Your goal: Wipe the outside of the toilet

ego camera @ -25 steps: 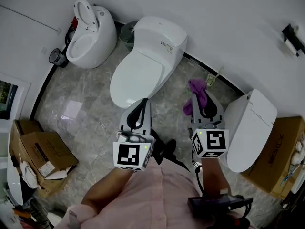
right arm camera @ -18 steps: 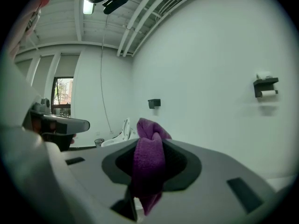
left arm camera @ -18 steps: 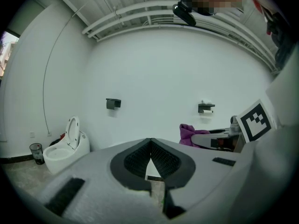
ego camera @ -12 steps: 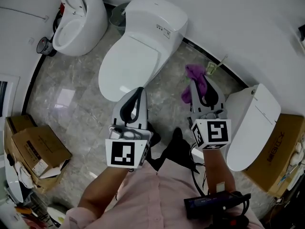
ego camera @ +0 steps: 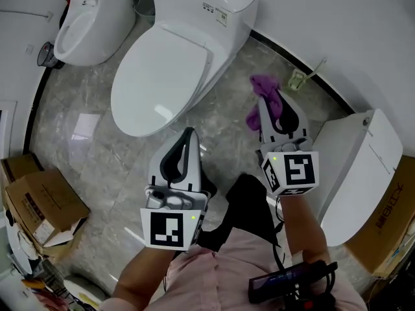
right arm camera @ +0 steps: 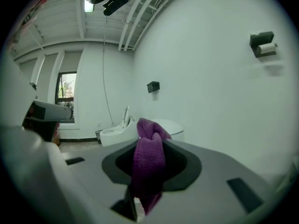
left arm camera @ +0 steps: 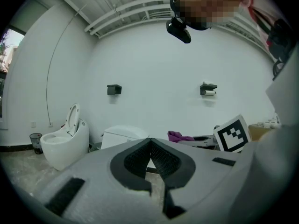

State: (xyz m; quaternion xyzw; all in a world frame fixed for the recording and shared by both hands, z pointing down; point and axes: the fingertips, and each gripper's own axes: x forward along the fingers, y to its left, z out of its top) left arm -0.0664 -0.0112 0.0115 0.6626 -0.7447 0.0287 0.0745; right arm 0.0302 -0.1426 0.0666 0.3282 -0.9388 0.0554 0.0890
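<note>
Rag (ego camera: pixel 264 84) in right gripper (ego camera: pixel 266 106), near toilet (ego camera: pixel 168 70); left gripper's (ego camera: pixel 189 135) jaws together.

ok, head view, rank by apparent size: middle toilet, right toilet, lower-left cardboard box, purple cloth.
1. middle toilet, largest even though it is cropped at the top edge.
2. right toilet.
3. cardboard box, only somewhat smaller than the right toilet.
4. purple cloth, clearly smallest.

1. The middle toilet (ego camera: pixel 162 76) loses the back of its tank at the head view's top edge.
2. The print on its label (ego camera: pixel 214 13) is too small to read.
3. The purple cloth (ego camera: pixel 264 84) is partly hidden between the right gripper (ego camera: pixel 264 103)'s jaws.
4. The cardboard box (ego camera: pixel 397 219) is cut off at the right edge.
5. The small object (ego camera: pixel 297 78) by the wall is too small to identify.
</note>
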